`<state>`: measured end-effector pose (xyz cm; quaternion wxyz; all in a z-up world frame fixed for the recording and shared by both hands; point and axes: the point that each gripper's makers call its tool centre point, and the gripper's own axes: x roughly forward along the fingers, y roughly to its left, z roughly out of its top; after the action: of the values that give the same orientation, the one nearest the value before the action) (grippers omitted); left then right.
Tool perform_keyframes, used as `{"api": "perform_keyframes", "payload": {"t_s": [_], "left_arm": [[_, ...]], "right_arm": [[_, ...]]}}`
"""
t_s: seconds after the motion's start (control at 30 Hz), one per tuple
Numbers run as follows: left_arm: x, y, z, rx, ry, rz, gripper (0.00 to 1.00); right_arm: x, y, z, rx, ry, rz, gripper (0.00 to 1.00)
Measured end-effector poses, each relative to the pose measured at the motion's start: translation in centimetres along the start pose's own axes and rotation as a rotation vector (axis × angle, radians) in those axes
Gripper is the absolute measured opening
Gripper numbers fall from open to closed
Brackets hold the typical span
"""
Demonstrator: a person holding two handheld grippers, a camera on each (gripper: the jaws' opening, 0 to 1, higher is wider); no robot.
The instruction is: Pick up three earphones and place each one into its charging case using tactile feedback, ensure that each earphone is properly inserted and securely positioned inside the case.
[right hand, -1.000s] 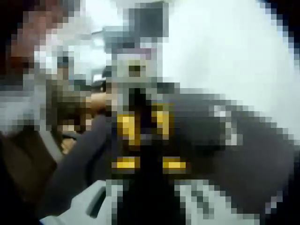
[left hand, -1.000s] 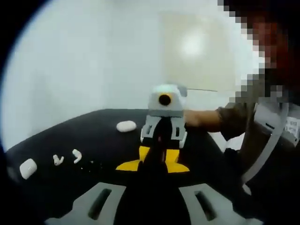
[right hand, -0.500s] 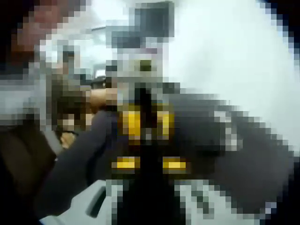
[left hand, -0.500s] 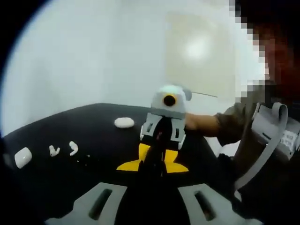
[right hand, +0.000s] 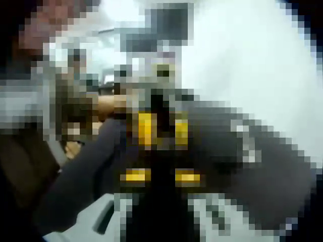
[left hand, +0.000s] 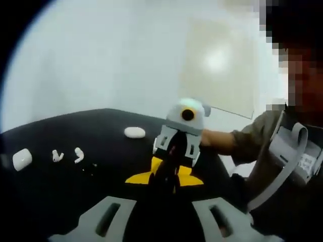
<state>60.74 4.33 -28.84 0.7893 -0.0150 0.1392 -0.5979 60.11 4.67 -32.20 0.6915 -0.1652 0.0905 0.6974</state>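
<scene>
surface: black tabletop [left hand: 101, 131] spreads under my view, edge curving from nine to three o'clock | backdrop: pale wall [left hand: 101, 55] above it | wall, at one o'clock: beige panel [left hand: 222, 65] with a bright glare spot

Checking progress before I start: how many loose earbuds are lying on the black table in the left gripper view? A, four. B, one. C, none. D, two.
D: two earbuds lie side by side on the table, between a case and another case.
</scene>
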Motion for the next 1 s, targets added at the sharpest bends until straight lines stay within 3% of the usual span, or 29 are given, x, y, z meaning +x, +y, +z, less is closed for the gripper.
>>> {"api": "perform_keyframes", "payload": {"t_s": [0.1, 0.27, 0.33, 0.4, 0.57, 0.67, 0.8, 0.87, 1.0], "left_arm": [[-0.5, 1.1, 0.9, -0.002, -0.051, 0.06, 0.14], [-0.6, 1.2, 1.1, -0.009, -0.058, 0.061, 0.14], [-0.8, 1.0, 1.1, -0.004, -0.055, 0.048, 0.18], [-1.6, 0.5, 1.0, -0.009, -0.034, 0.021, 0.23], [-2.6, 0.7, -0.1, -0.03, 0.019, 0.032, 0.21], [-2.6, 0.3, -2.1, -0.025, 0.119, 0.007, 0.21], [-1.4, -0.4, -2.7, -0.013, 0.133, -0.019, 0.21], [-1.2, -0.1, -3.2, 0.035, 0.159, -0.002, 0.21], [-1.1, -0.4, -2.6, 0.038, 0.133, -0.013, 0.19]], "right_arm": [[0.0, 0.6, 0.2, -0.016, -0.012, 0.028, 0.18], [0.1, 0.7, 0.1, 0.008, -0.006, 0.037, 0.18], [0.1, 0.7, 0.1, 0.016, -0.007, 0.038, 0.18], [0.1, 0.6, 0.0, 0.024, -0.01, 0.039, 0.18], [0.2, 0.6, 0.0, 0.03, -0.015, 0.041, 0.18], [0.3, 0.6, 0.1, 0.026, -0.016, 0.04, 0.18], [0.4, 0.6, 0.1, 0.017, -0.014, 0.037, 0.18], [0.6, 0.7, 0.2, 0.008, -0.01, 0.033, 0.18], [1.0, 0.8, 0.4, -0.006, -0.004, 0.027, 0.18]]}}
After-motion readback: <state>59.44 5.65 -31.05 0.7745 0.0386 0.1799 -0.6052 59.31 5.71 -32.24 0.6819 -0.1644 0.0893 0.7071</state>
